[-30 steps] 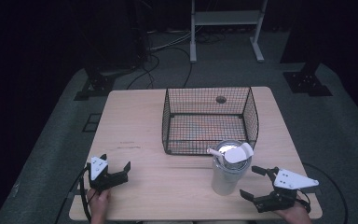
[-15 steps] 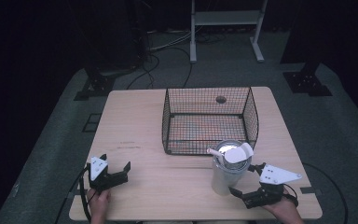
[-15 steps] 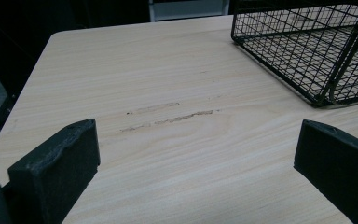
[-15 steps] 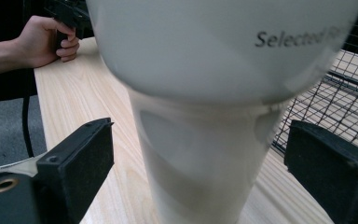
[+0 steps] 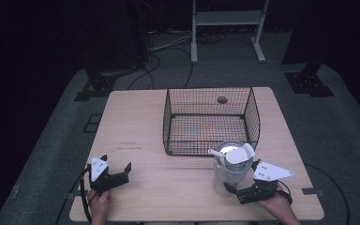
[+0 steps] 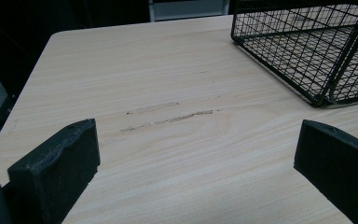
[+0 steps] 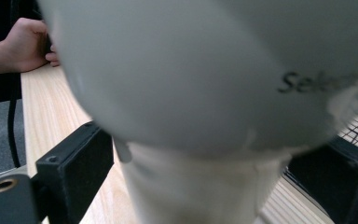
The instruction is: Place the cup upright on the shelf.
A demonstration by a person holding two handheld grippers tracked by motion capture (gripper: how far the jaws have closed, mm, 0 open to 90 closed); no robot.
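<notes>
High view shows the right claw (image 5: 238, 191) has moved in from the right edge of the tabletop (image 5: 168, 187) and now has its open jaws on both sides of the white cup (image 5: 229, 176), which stands just in front of the wire basket (image 5: 211, 119). A grip seems next. The left claw (image 5: 117, 172) rests open, unchanged.

High view overlooks table (image 5: 168, 187); gripper views skim it closely.
</notes>
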